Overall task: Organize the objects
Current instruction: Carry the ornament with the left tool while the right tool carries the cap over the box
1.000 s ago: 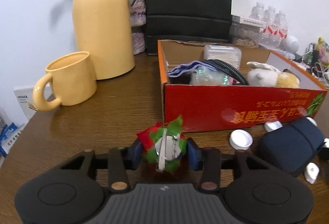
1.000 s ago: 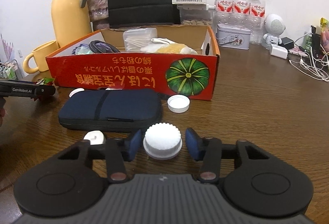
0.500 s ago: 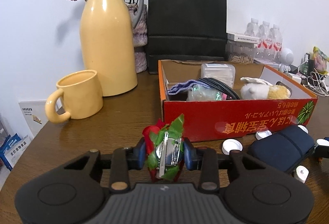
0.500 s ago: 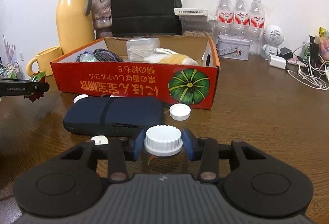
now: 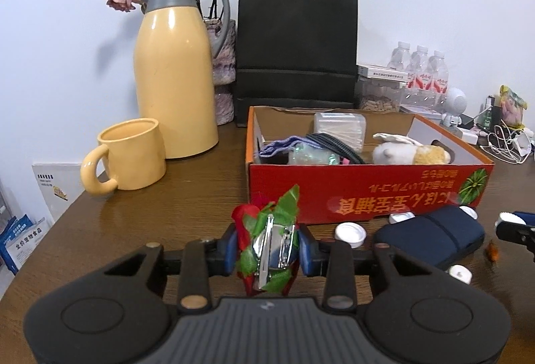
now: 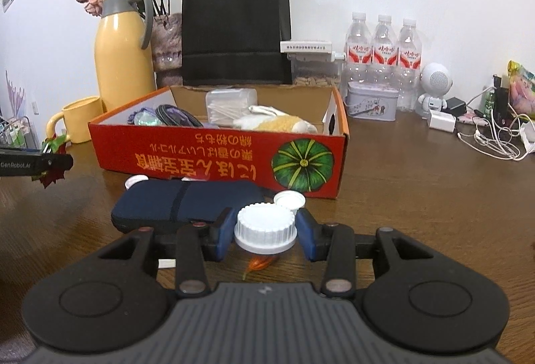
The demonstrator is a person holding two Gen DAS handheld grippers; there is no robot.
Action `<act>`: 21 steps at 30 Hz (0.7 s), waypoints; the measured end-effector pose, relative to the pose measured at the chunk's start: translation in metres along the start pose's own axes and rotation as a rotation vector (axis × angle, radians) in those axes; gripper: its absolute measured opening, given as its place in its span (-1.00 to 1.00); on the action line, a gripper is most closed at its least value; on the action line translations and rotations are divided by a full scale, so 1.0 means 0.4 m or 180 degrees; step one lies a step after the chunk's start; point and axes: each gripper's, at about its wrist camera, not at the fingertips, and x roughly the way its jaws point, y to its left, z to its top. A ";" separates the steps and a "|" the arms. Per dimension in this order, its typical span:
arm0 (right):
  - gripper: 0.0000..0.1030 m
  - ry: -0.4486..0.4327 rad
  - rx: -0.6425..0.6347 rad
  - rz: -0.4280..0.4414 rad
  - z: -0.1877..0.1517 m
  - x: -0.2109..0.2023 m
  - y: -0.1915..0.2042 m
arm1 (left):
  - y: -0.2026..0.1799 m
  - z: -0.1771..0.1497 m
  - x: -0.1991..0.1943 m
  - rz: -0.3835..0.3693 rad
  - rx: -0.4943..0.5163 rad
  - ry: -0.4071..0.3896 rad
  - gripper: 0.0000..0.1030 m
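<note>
So w/ the left gripper (image 5: 267, 252), the jaws have just been closing and now they're clenched on the flower clip (image 5: 269, 243). It was sitting on the table (image 5: 187, 196) a sec ago, now it's lifted off and hangs just in front of the red box (image 5: 367, 193), toward its left corner. Right gripper (image 6: 265, 232) is clamped on the white cap (image 6: 265, 226), which has come up too; it hovers in front of the box's pumpkin end, above an orange scrap (image 6: 257, 263) on the wood. Imo both pieces are picked and ready to go into the box, prob next step is carry + drop.

Materials etc: clip is shiny metal w/ red and green fabric petals, floppy and crinkly, so the pads mostly bite the soft stuff. Cap is hard plastic, round, ribbed edge. Box is open cardboard w/ glossy print, already has a plush toy (image 5: 411, 151), cable and a clear tub in it. Right against the box front: a dark blue pouch (image 6: 187, 205), soft fabric, plus several loose white lids (image 5: 349, 232). Left of the box: a smooth yellow mug (image 5: 132, 158) and a tall jug (image 5: 175, 69).
</note>
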 end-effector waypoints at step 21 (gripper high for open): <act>-0.20 -0.0406 -0.0147 0.0147 0.134 -0.017 0.085 | -0.146 0.113 -0.040 -0.0252 0.0125 -0.0266 -0.35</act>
